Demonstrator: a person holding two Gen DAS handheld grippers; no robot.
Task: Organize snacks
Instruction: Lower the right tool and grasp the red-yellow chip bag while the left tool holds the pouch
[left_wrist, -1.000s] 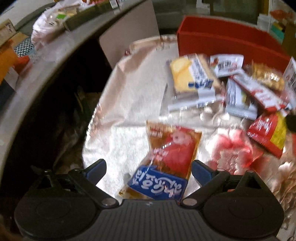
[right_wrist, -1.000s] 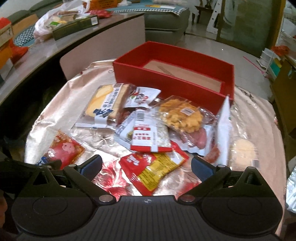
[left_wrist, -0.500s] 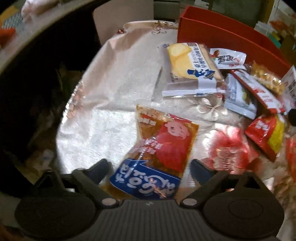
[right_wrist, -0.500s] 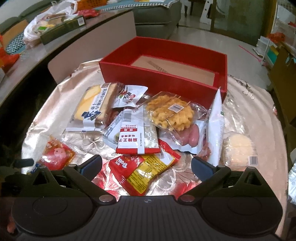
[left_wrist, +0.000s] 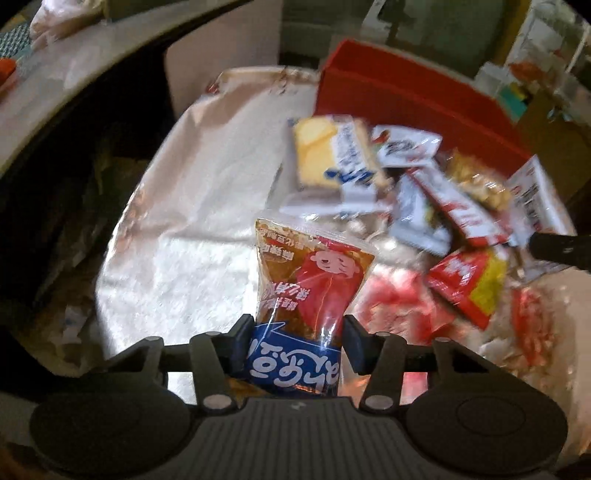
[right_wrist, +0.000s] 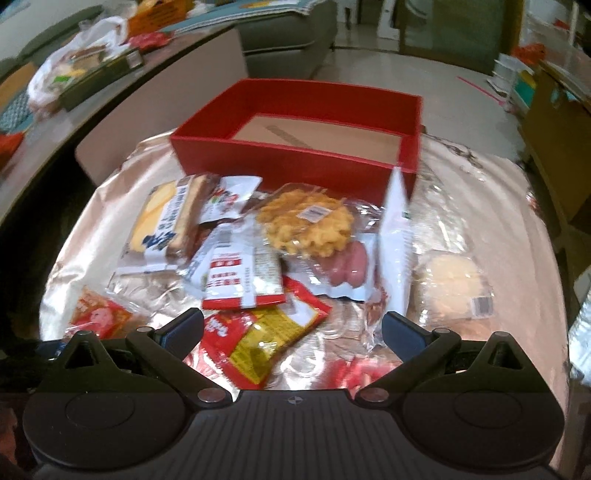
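The left gripper (left_wrist: 295, 341) is pinched onto the blue lower end of a brown-and-red snack packet (left_wrist: 312, 280), which is raised clear of the shiny tablecloth (left_wrist: 192, 236) and sticks out forward. The packet is judged light and soft (its film creases inward at the fingers), probably slippery, so a hold across the flat sealed end seems soundest. The right gripper (right_wrist: 291, 330) is spread wide over a red-and-yellow sachet (right_wrist: 258, 343), nothing held. Beyond lie the remaining wrapped snacks, then the red box (right_wrist: 295, 155), seen empty.
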